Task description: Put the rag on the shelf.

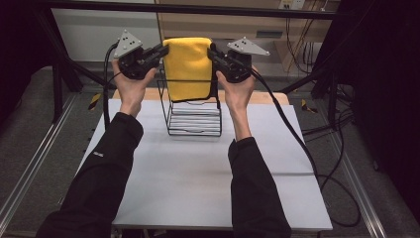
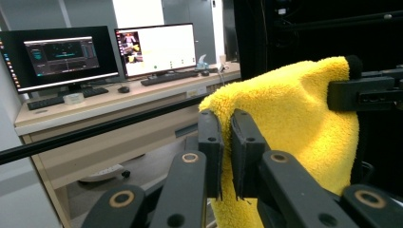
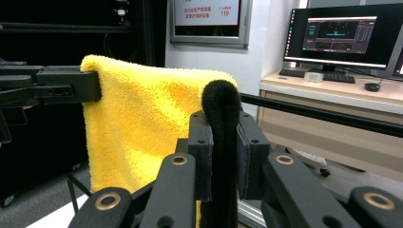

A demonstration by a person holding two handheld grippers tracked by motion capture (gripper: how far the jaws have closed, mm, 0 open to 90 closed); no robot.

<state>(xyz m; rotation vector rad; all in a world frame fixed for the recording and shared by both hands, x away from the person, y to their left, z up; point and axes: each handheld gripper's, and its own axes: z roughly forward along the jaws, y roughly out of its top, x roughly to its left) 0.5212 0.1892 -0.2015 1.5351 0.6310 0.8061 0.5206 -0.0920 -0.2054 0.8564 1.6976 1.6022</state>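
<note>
Above the bench (image 1: 198,168), a yellow towel (image 1: 187,67) hangs stretched between two hand-held grippers, over a black wire rack (image 1: 194,116) standing on the bench's far half.

Left hand-held gripper (image 1: 161,52): jaws clamped on the towel's upper left corner. In the left gripper view the left hand-held gripper (image 2: 227,142) shows both jaws nearly together with the towel (image 2: 294,123) edge pinched between them.

Right hand-held gripper (image 1: 214,53): jaws clamped on the upper right corner. In the right gripper view the right hand-held gripper (image 3: 223,147) grips a dark bound edge of the towel (image 3: 142,123) that stands up between the jaws.

Handling, as judged:
- Material is soft, thick pile; light; no stiffness. It sags wherever unsupported.
- Not fragile and not slippery; the pile gives the jaws good purchase.
- Best hold is at the two top corners, as now, keeping the top edge taut so the sheet hangs flat.
- A one-corner hold would likely let the towel bunch and swing.
- The lower edge hangs down inside the rack's top frame; whether it touches the wires cannot be told.
</note>
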